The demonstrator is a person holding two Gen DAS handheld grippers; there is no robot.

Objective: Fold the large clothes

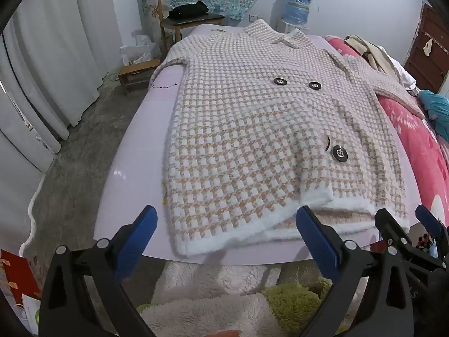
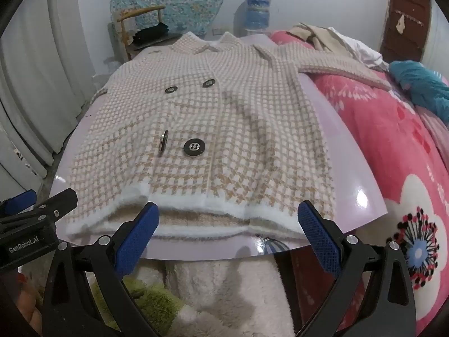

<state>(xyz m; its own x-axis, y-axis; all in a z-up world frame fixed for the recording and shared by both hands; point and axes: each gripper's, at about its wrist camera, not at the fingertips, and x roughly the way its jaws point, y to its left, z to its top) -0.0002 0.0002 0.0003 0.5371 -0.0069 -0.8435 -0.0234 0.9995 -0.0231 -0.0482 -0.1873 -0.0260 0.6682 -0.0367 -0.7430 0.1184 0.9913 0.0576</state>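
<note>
1. Clearly the checked coat [image 1: 252, 140] has been spread flat for folding: it lies front-up on the glossy lilac board [image 1: 134, 140] that rests on the bed, covering most of the board's middle and right side.
2. Its long axis runs from the board's near edge to the far edge, with the white fluffy hem [image 1: 224, 241] at the near edge and the collar [image 1: 280, 36] at the far edge, pointing away from both cameras.
3. One sleeve [image 2: 345, 67] reaches off the board's right edge onto the pink quilt [image 2: 393, 140]; the other drapes over the left edge, probably awaiting an inward fold.
4. At the hem the front panel is lifted slightly, showing the back layer beneath, which gives the fingers an edge to catch.
5. The left gripper [image 1: 227, 241] hangs just short of the near edge, angled down at the hem's left part, fingers spread wide with nothing between them.
6. The right gripper [image 2: 228, 236] hovers beside it toward the hem's right part, jaws likewise fully apart and empty.
7. Both seem placed so that each can take one hem corner and carry the hem toward the collar.
</note>
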